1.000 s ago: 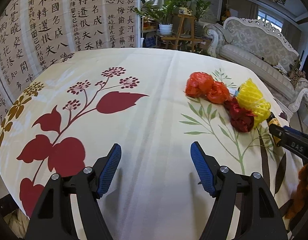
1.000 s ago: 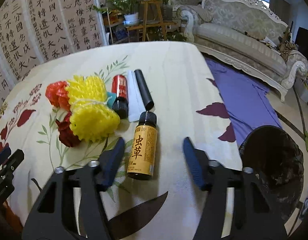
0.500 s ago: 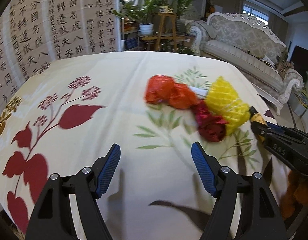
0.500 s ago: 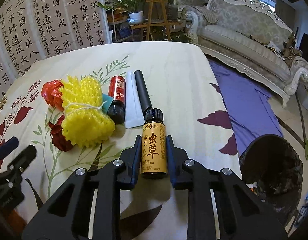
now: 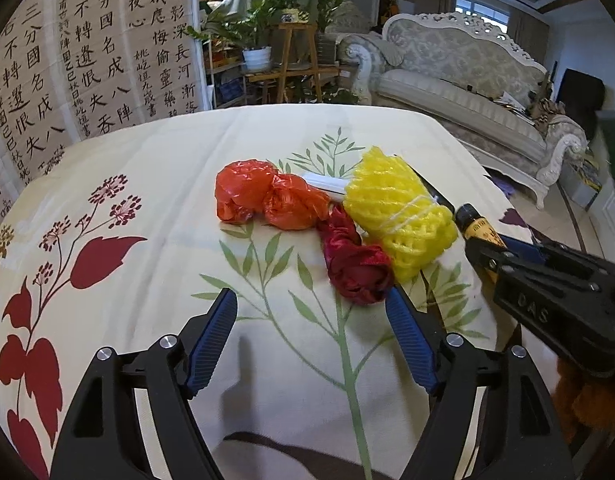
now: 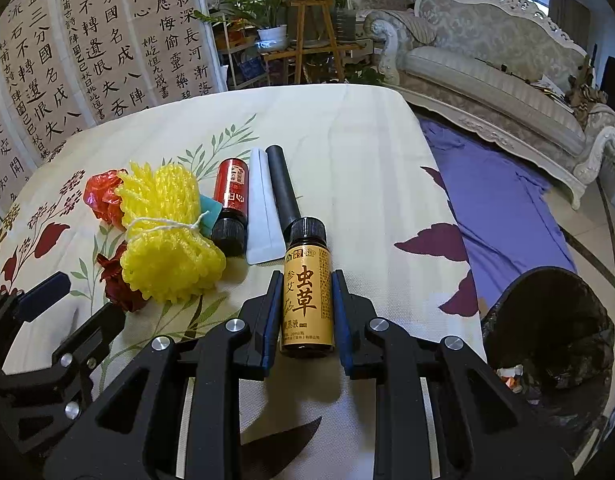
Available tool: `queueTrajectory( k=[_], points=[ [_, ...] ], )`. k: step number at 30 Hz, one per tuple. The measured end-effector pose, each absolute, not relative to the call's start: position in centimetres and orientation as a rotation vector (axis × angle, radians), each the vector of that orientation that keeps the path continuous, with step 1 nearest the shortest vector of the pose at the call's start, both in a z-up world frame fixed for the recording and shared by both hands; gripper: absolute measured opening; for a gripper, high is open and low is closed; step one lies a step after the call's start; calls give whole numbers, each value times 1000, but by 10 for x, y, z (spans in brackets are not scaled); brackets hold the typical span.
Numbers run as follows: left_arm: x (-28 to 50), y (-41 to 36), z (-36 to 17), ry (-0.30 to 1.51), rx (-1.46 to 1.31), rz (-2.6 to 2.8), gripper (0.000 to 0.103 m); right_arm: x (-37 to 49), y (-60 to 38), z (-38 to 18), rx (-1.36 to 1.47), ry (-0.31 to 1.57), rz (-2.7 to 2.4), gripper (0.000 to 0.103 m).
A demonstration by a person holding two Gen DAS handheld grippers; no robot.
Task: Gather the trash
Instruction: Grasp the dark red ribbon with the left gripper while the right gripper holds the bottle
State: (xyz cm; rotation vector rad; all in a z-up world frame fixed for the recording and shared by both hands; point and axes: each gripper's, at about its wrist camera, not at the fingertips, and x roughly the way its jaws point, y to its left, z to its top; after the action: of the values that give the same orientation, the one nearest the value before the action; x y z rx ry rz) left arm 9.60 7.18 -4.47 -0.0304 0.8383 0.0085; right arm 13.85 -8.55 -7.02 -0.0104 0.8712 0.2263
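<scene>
My right gripper (image 6: 304, 312) is shut on a small brown bottle with a yellow label (image 6: 306, 294) lying on the floral tablecloth (image 6: 347, 152). Beside it lie a black tube (image 6: 282, 188), a white tube (image 6: 260, 212), a red bottle (image 6: 230, 200), yellow foam net (image 6: 167, 236), an orange plastic bag (image 6: 101, 196) and a dark red wrapper (image 6: 117, 286). My left gripper (image 5: 311, 336) is open and empty, just short of the dark red wrapper (image 5: 357, 268); the yellow net (image 5: 399, 216) and orange bag (image 5: 267, 200) lie beyond it.
A black-lined trash bin (image 6: 555, 344) stands on the floor right of the table, with scraps inside. A purple cloth (image 6: 495, 196) lies on the floor. A sofa (image 6: 499, 60), plant stand (image 6: 311, 36) and calligraphy screen (image 6: 87, 52) stand behind the table.
My right gripper moved forward and closed on the yellow-label bottle. My left gripper swung right toward the pile of bags and net, staying open.
</scene>
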Motion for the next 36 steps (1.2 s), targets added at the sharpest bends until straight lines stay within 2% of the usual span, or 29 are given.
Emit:
queueTrajectory(
  k=[10,18,27,30,32,33,35,36],
  points=[
    [102,102,-50,881,-163,90,74,139,-85,-70,-7,872,228,24],
    [91,86,-44,856,-96,39,74,138,-83,-70,-4,872,230,24],
    [115,82,-45,852,-72,37,73,138,-83,-70,-6,872,230,24],
    [122,82,-46,860,-70,17,64,138,-84,-70,-6,872,230,25],
    [125,81,-49,876,-72,-4,49,138,-83,-70,-7,872,230,25],
    [125,80,-50,879,-70,-8,47,138,-83,-70,-8,872,229,25],
    [124,79,-50,874,-67,-19,32,138,-83,-70,-11,871,228,25],
    [124,78,-50,874,-66,-26,28,139,-83,-70,-13,871,229,25]
  ],
)
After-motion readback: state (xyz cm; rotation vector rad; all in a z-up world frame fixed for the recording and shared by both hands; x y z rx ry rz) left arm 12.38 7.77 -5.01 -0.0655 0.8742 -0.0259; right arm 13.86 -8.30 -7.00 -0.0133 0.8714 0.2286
